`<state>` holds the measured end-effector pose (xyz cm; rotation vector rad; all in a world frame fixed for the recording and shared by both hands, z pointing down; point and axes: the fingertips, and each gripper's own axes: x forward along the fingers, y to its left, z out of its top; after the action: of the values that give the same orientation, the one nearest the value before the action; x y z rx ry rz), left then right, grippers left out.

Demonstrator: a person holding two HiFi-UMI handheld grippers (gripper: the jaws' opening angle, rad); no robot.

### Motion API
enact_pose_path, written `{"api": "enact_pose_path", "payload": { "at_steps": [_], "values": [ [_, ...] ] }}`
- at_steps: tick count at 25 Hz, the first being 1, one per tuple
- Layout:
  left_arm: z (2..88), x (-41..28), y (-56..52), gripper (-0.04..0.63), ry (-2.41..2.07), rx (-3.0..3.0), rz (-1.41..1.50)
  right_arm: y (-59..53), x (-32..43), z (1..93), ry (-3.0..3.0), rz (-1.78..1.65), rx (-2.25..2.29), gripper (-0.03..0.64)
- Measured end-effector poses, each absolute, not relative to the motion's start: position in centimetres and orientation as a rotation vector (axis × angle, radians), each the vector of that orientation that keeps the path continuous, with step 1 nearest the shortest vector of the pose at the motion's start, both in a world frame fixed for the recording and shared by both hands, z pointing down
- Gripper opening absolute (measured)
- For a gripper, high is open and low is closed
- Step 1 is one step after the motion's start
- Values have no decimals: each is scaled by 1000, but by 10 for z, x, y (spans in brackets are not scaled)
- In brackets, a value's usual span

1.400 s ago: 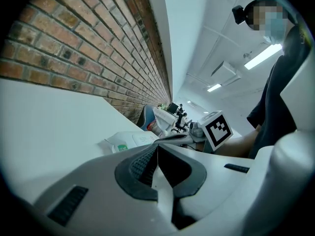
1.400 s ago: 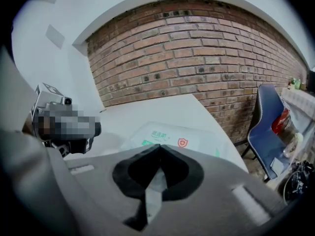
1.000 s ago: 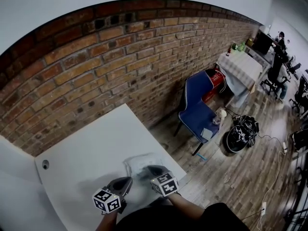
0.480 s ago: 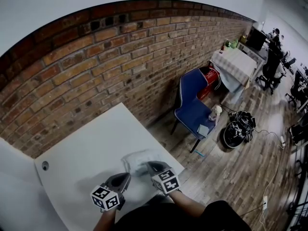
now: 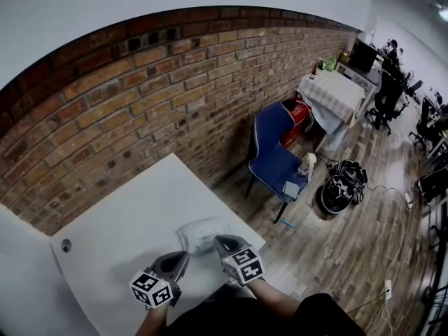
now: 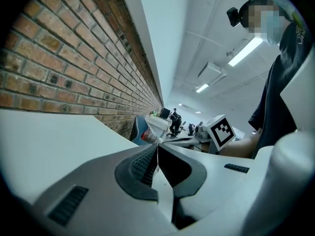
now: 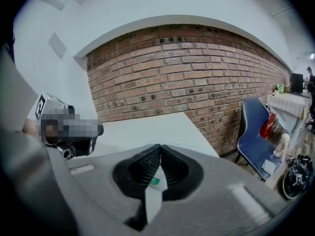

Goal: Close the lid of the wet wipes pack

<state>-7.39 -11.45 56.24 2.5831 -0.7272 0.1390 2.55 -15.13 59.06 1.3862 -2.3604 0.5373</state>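
Note:
The wet wipes pack [image 5: 196, 233], white and soft, lies on the white table [image 5: 119, 215] near its right edge. My right gripper [image 5: 218, 241] hangs just over the pack's near right end with its jaws shut. In the right gripper view the pads [image 7: 150, 162] meet, and a white surface with a green mark [image 7: 154, 182] shows in the gap beneath them. My left gripper [image 5: 185, 257] hovers shut to the near left of the pack, apart from it. Its jaws [image 6: 157, 145] are pressed together with nothing held. I cannot see the lid.
A brick wall [image 5: 140, 103] runs behind the table. Just past the table's right edge stands a blue chair [image 5: 274, 158], with a black bag [image 5: 339, 189] on the wooden floor. A small round hole [image 5: 65, 244] sits at the table's left.
Both grippers have lifted a little above the table, still shut. The pack lies where it was.

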Motion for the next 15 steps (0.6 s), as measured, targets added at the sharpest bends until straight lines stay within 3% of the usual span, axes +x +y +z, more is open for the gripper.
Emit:
{"api": "enact_pose_path", "payload": {
  "at_steps": [15],
  "values": [
    [504, -84, -96, 0, -728, 2726, -2, -119, 19, 521, -2493, 466, 1543, 0]
  ]
}}
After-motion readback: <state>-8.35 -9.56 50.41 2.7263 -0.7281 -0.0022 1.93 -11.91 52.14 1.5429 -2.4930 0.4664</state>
